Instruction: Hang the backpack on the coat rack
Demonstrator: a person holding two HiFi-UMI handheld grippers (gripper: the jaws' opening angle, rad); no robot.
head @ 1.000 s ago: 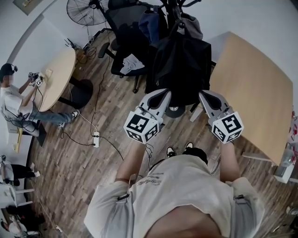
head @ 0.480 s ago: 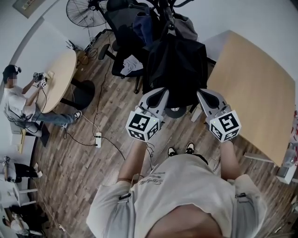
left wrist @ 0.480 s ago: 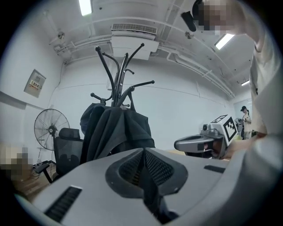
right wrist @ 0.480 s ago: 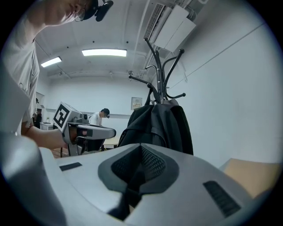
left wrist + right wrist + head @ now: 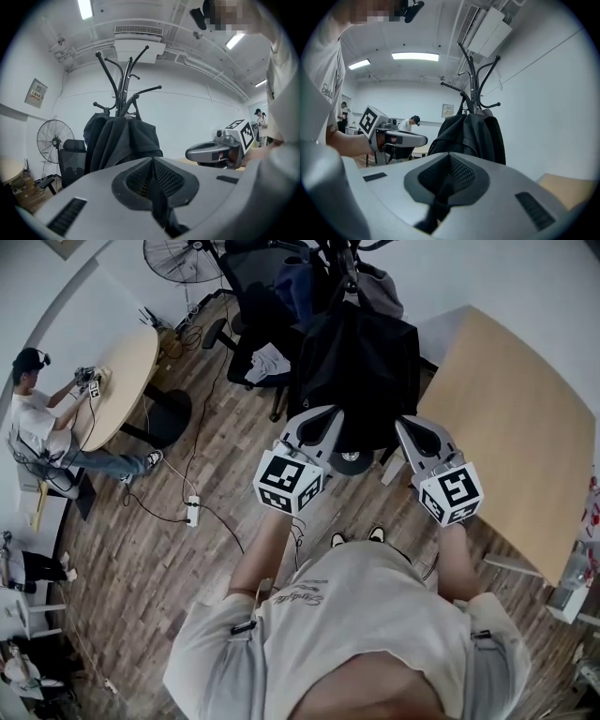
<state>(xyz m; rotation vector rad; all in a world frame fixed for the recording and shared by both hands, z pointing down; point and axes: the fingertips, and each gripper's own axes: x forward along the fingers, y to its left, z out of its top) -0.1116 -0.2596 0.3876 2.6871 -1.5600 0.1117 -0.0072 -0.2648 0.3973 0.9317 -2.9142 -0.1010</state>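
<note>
As it hangs from the coat rack (image 5: pixel 123 79), the black backpack (image 5: pixel 361 371) sags.
Left gripper (image 5: pixel 328 420), right gripper (image 5: pixel 411 426): jaws together, empty.

Wood floor (image 5: pixel 141 559), white wall (image 5: pixel 553 287), round table (image 5: pixel 127 381), fan (image 5: pixel 183 257).

coat rack (image 5: pixel 349 261): top cut by frame edge | fan (image 5: pixel 178 257): top cut off | backpack (image 5: pixel 361 371): hides rack pole
</note>
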